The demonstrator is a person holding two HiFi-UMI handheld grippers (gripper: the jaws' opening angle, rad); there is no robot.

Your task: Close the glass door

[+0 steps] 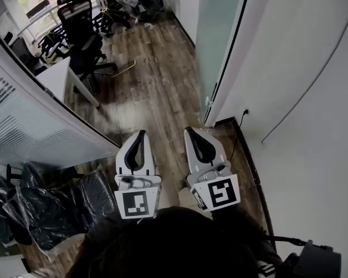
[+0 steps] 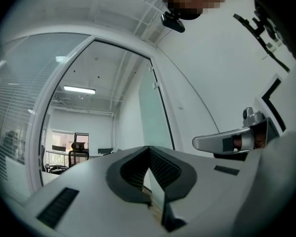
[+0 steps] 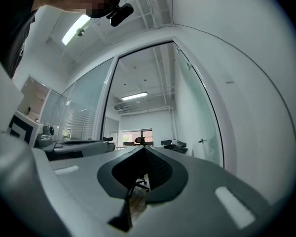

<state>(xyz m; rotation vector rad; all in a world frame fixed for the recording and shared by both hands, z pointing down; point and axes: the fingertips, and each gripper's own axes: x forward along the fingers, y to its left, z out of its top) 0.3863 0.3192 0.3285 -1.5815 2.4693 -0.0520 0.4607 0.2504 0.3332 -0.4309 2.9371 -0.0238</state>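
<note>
You hold the 2 grippers side by side and level, pointing into the doorway. The left gripper (image 1: 141, 133) has its jaws pressed together with nothing between them, and so does the right gripper (image 1: 189, 130). The glass door (image 1: 219, 45) stands open ahead and to the right of the right jaws, swung in along the white wall (image 1: 301, 68), well apart from both tips. Wooden floor (image 1: 156, 91) runs ahead of the jaws, and a black office chair (image 1: 84, 33) stands far ahead to the left.
</note>
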